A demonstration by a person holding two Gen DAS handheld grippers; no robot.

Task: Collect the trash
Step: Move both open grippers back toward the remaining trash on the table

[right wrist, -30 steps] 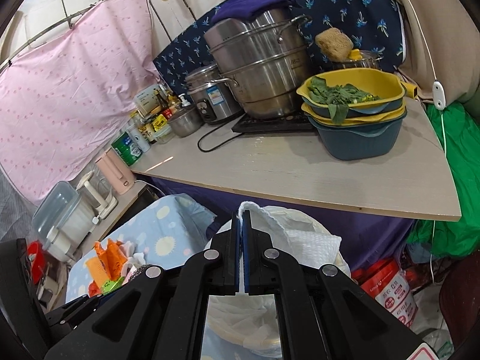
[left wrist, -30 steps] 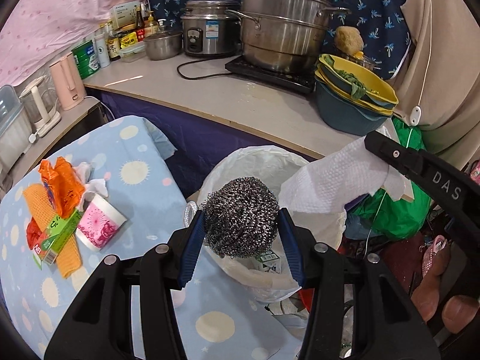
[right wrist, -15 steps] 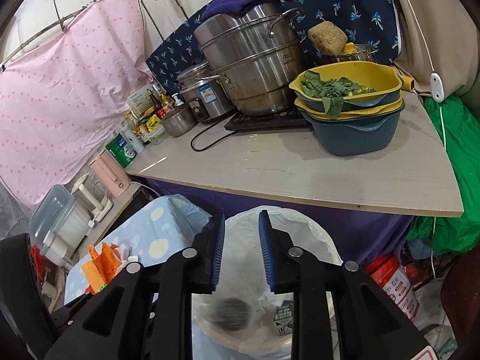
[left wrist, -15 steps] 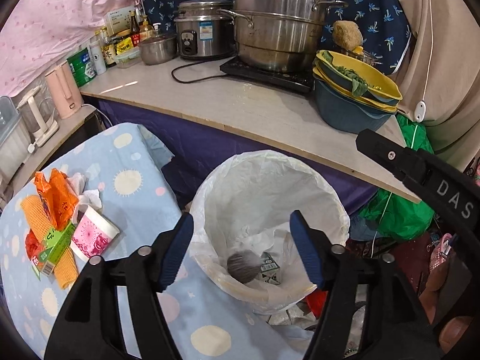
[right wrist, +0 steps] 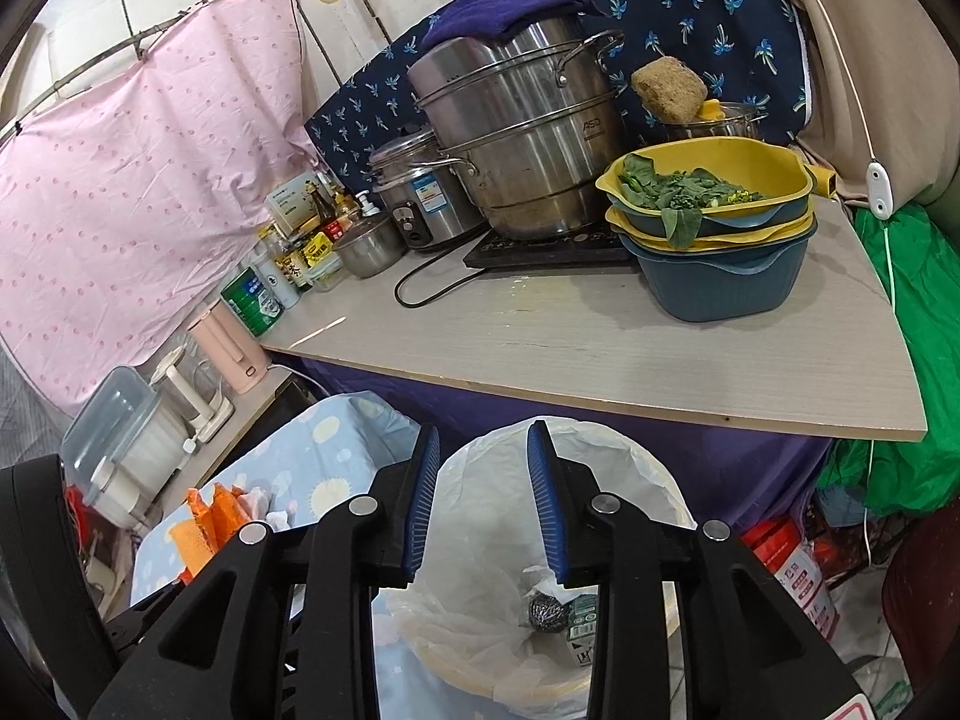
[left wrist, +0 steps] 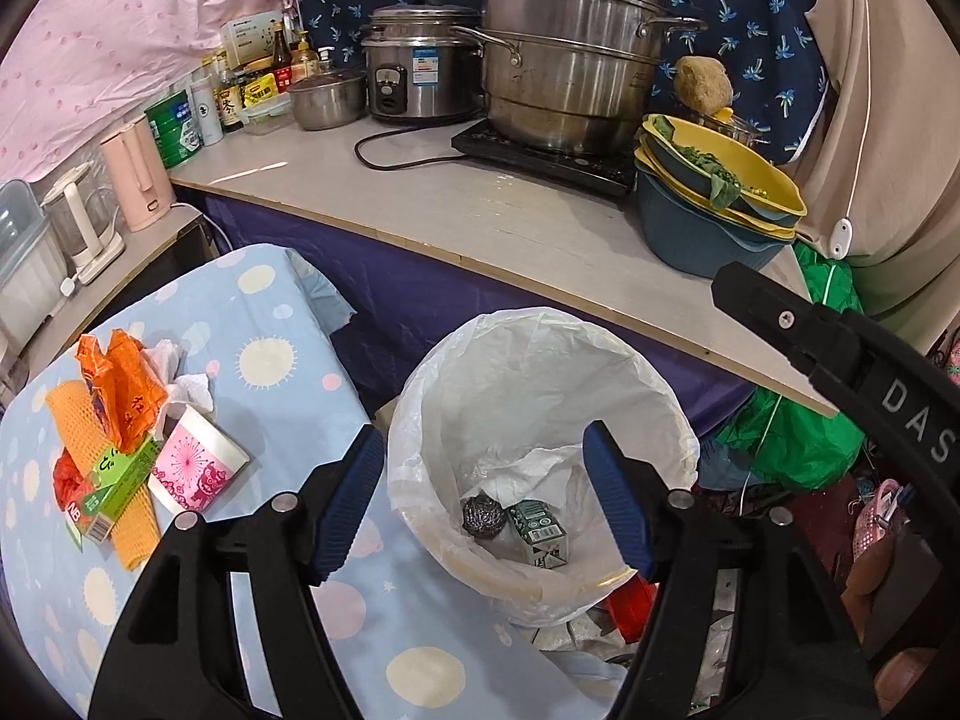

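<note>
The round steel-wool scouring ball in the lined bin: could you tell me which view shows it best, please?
The left wrist view: the round steel-wool scouring ball lies unobstructed. In the right wrist view it is smaller and darker.

The table with a blue dotted cloth (left wrist: 264,324) carries an orange net (left wrist: 84,438), orange wrappers (left wrist: 126,384), white tissue (left wrist: 186,381), a green box (left wrist: 117,489) and a pink cup (left wrist: 195,468).
</note>
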